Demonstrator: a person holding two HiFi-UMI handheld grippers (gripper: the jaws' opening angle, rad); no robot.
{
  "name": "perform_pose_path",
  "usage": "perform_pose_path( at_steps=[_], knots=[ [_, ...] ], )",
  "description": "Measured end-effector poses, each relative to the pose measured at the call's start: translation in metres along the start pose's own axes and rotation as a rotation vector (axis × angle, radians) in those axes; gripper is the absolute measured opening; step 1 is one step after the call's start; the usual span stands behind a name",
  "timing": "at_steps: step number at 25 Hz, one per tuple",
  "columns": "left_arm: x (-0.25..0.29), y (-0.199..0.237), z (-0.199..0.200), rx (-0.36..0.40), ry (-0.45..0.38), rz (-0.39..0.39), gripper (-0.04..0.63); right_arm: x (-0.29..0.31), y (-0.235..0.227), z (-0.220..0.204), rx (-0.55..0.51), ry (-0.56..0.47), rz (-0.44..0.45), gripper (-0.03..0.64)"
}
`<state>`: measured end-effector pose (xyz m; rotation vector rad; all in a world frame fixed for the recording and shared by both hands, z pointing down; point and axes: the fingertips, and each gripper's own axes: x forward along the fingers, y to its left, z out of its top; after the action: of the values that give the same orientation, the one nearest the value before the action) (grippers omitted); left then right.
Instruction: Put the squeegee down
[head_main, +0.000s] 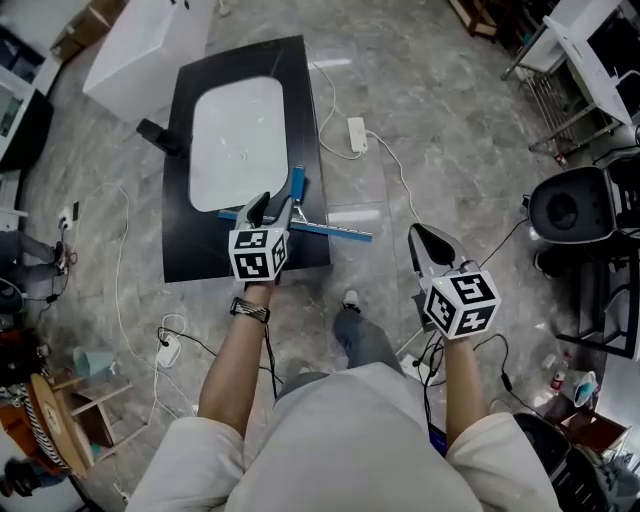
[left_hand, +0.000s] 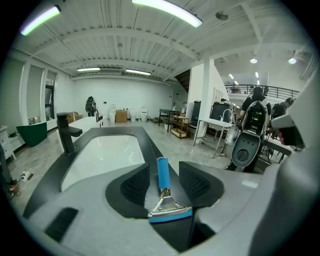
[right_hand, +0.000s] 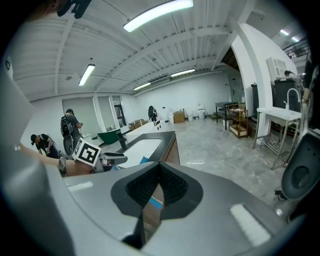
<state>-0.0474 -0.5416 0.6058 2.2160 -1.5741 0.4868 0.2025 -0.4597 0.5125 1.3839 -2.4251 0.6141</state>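
While the left gripper (head_main: 272, 208) hovers over the near edge of the black rectangular surface (head_main: 190, 250), the head view shows the metal-bladed, blue-handled squeegee (head_main: 335, 231) lying on that surface. It sits just beside the near right corner of the white sunken basin (head_main: 238, 140). One blade end reaches past the surface's edge. The right gripper (head_main: 428, 243) hangs well apart from the basin, over the grey floor (head_main: 450, 120).

Along the left gripper, the fingers (left_hand: 136, 184) stand apart on either side of the blue handle without touching it.

Along the right gripper, the fingers (right_hand: 172, 185) meet at their tips with nothing between them, and the basin shows beyond them.
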Motion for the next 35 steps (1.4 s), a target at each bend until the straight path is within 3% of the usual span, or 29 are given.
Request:
perform_pose_path(
  at_steps=[5,12,21,35],
  knots=[
    [-0.046,-0.005,0.004,0.032,-0.037,-0.041,0.152,-0.022,0.035,0.022,-0.047,-0.071,-0.006,0.006],
    [-0.126,-0.007,0.012,0.019,-0.107,-0.11,0.086,-0.053,0.097,0.032,-0.051,-0.138,0.003,0.006],
    [-0.232,0.007,0.001,0.046,-0.135,-0.097,0.007,-0.095,0.184,0.029,-0.079,-0.168,0.022,0.006],
    [-0.373,0.0,-0.009,0.091,-0.221,-0.128,0.006,-0.168,0.279,0.016,-0.105,-0.23,0.022,0.006]
  ],
)
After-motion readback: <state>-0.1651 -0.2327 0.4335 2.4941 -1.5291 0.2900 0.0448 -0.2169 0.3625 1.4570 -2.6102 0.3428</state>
